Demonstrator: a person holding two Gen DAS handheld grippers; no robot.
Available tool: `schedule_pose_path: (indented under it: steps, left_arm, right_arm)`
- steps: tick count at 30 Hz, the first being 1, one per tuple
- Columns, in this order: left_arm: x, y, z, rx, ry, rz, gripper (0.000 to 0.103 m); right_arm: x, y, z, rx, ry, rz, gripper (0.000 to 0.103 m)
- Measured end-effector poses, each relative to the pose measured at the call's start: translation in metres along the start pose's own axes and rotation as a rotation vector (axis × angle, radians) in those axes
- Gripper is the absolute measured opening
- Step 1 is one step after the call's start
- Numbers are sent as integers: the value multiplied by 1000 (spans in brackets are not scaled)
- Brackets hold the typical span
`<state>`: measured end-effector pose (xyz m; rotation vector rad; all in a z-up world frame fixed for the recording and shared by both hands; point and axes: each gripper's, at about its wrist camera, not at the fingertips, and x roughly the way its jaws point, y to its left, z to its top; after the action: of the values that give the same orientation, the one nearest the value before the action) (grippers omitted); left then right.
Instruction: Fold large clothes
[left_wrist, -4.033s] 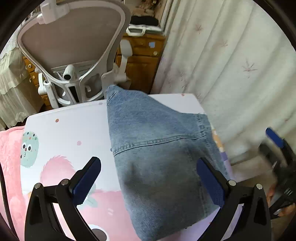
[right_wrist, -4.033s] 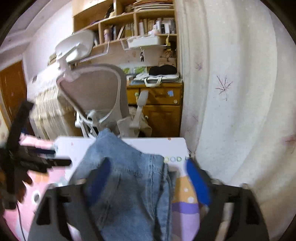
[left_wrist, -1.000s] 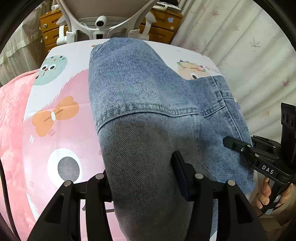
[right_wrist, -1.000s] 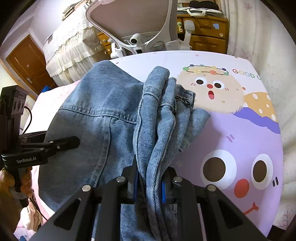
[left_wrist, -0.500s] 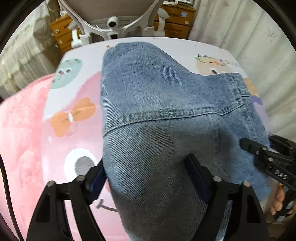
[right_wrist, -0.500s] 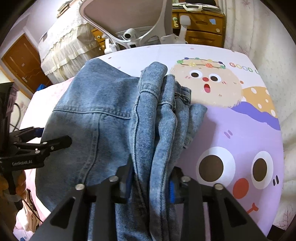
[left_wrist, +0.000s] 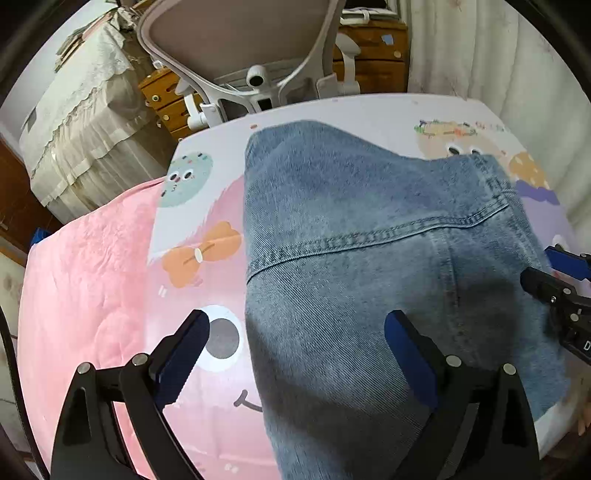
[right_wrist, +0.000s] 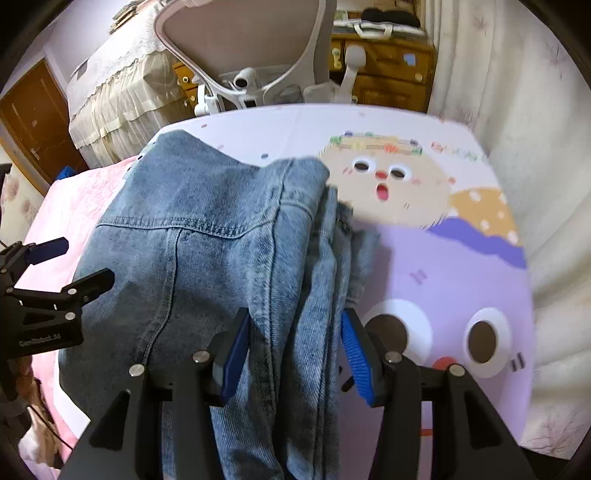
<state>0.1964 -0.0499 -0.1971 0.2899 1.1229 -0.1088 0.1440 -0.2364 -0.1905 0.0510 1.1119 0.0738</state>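
A blue denim garment (left_wrist: 369, 240) lies folded on the cartoon-printed table cover (right_wrist: 443, 266), hanging over the near edge. My left gripper (left_wrist: 295, 350) stands wide above its left side, jaws still opening. Denim lies below them and the pads touch nothing. In the right wrist view my right gripper (right_wrist: 295, 350) straddles the bunched right edge of the denim (right_wrist: 207, 229), jaws opening. The thick fold sits loosely between the blue pads (right_wrist: 236, 350). Each gripper shows in the other's view: the left gripper (right_wrist: 86, 260) at the left edge, the right gripper (left_wrist: 537, 264) at the right edge.
A grey office chair (right_wrist: 240, 33) stands behind the table's far edge, with wooden drawers (right_wrist: 388, 70) beyond it. A pale curtain (left_wrist: 498, 55) hangs along the right side. A pink blanket (left_wrist: 81, 277) covers the surface to the left.
Both grippers had been shut on the denim and their jaws have since spread. The left gripper lifted and tilted back, showing more of the table. The garment lies where it was set down.
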Motion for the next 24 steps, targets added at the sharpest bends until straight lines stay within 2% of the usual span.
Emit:
schedule_pose_path:
  steps: [5, 13, 19, 24]
  left_arm:
    - [-36, 0, 1, -33, -33, -10, 95]
    - [-103, -5, 3, -64, -101, -20, 95]
    - [-151, -10, -1, -69, -152, -10, 95]
    - [-181, -14, -8, -102, -172, -3, 95]
  right_arm:
    - [-37, 6, 9, -39, -85, -61, 50]
    - [-106, 21, 22, -74, -177, -54, 50]
    - [-144, 30, 19, -55, -218, -56, 52]
    - [-170, 36, 12, -28, -219, -20, 53]
